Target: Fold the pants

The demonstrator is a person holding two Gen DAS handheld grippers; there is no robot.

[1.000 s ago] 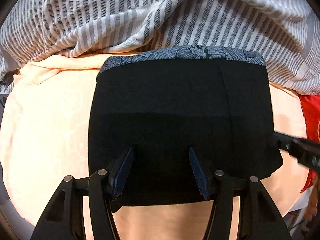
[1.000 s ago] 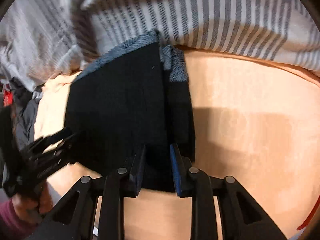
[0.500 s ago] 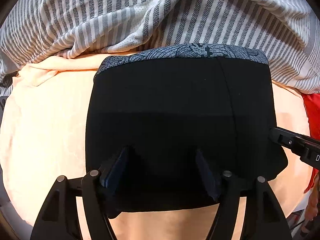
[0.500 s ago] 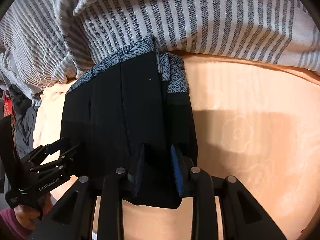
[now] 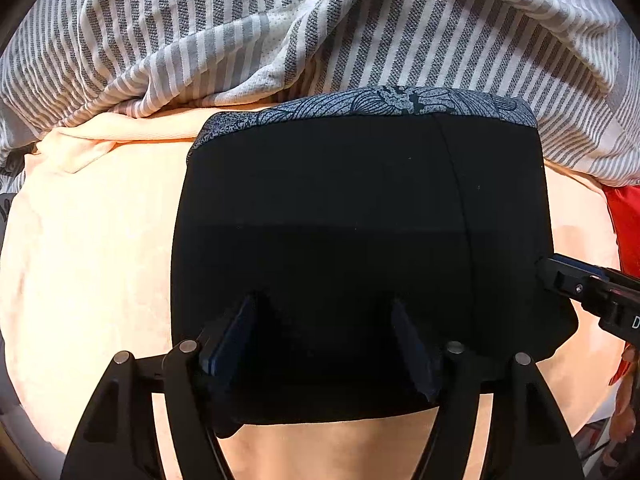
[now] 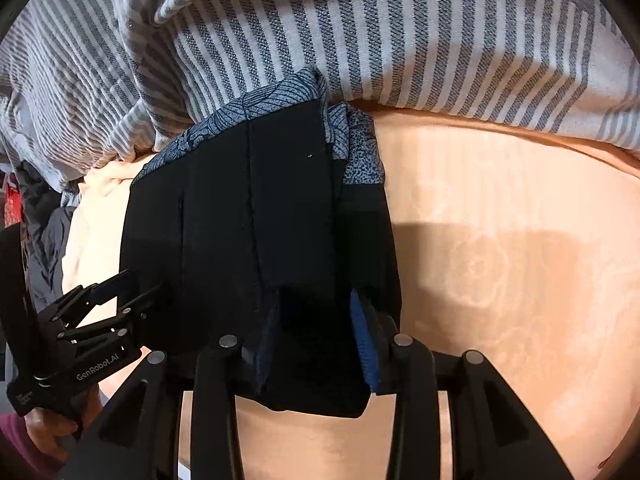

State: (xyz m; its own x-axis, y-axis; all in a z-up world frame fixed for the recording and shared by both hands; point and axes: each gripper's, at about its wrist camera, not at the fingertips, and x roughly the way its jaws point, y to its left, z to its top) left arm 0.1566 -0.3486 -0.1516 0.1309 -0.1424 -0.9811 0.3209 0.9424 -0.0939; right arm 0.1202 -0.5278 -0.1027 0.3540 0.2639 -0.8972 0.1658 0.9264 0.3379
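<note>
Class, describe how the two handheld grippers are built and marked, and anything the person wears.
Both the left gripper and right gripper are black, with linkage arms, silver rivets and ribbed blue pads. White "GenRobot.AI" lettering marks the left one. A maroon sleeve shows.

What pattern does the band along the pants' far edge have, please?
The band shows a blue-grey leaf-like line print, clearest in the left wrist view.

Black pants (image 5: 360, 208) with blue-patterned waistband, peach sheet (image 5: 92, 248), grey-and-white striped blanket (image 5: 240, 28).
</note>
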